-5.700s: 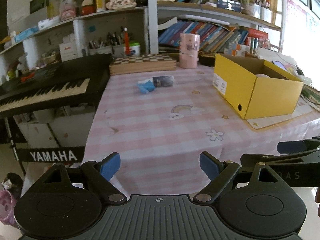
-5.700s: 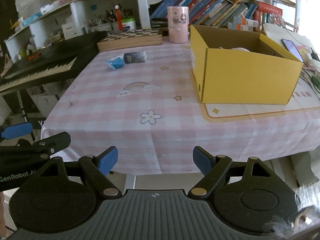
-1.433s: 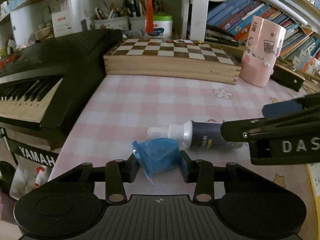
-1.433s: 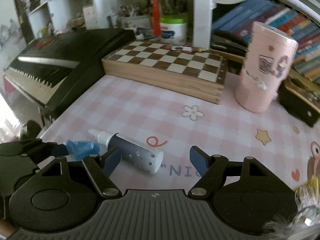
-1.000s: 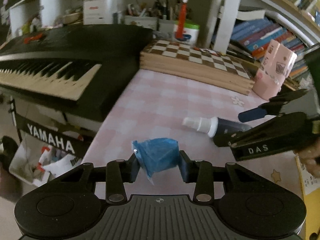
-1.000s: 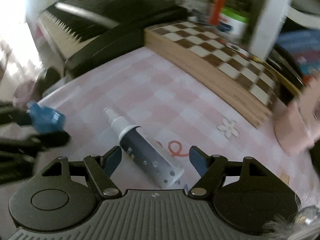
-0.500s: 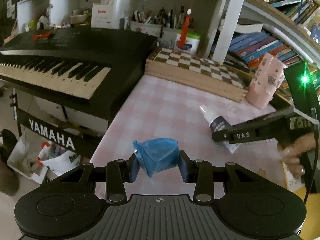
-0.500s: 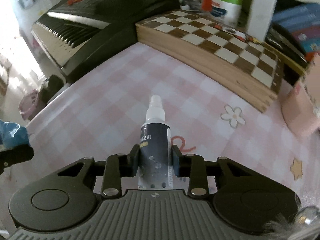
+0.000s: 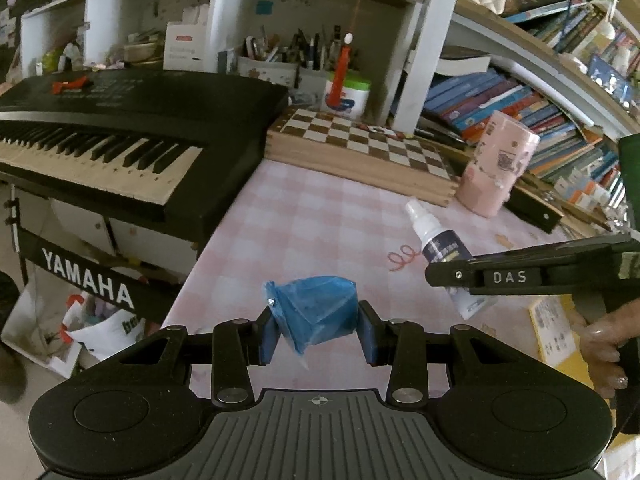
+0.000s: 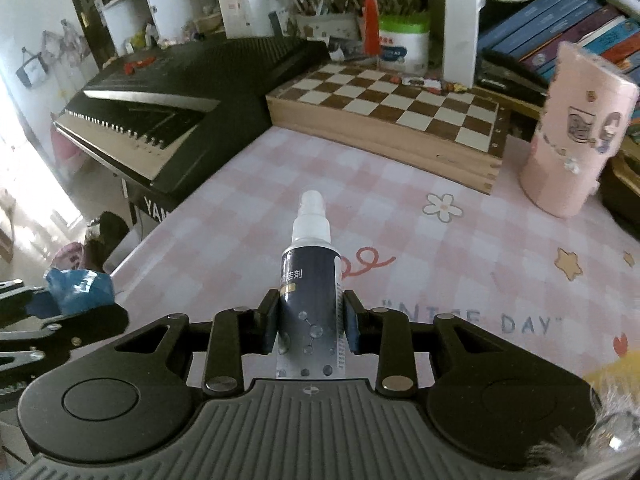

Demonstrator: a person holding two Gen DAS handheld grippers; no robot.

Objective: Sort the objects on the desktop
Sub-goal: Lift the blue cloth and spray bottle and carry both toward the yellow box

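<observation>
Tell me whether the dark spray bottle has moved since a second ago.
Yes. The dark spray bottle left the pink checked tablecloth, now held in the right claw, nozzle toward the chessboard box.

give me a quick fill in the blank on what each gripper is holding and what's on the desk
1. The left gripper is shut on a crumpled ____ bag.
2. The right gripper holds a dark spray bottle with a ____ nozzle.
3. The chessboard box sits between the keyboard and the ____ cylinder.

Missing words: blue; white; pink
</observation>
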